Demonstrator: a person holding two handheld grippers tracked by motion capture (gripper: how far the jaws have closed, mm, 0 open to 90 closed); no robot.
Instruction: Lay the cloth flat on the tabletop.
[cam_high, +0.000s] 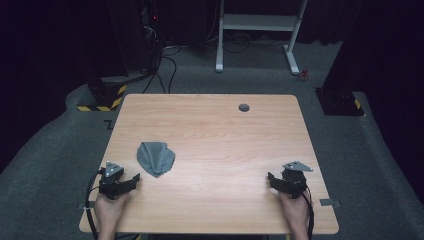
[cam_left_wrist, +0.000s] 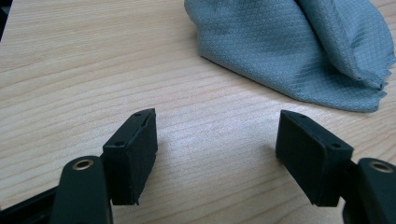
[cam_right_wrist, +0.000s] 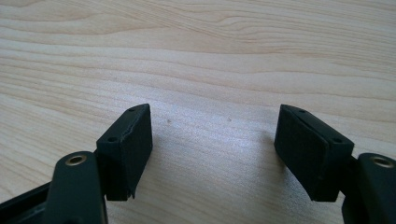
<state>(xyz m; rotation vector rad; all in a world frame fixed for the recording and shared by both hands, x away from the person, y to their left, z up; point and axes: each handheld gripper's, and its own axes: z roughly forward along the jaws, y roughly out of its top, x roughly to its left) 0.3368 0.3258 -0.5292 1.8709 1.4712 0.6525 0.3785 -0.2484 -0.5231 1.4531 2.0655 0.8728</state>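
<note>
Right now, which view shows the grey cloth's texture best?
The left gripper view: the grey cloth lies close ahead of the open jaws, its diamond weave and frayed edge sharp. The high view shows the whole crumpled cloth on the table, small, without weave detail.

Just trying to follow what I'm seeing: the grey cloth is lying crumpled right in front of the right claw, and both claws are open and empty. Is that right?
Not quite. The grey cloth lies crumpled in front of the left claw, not the right claw; the high view and the left gripper view show it. The rest holds: both claws are open and empty.
</note>
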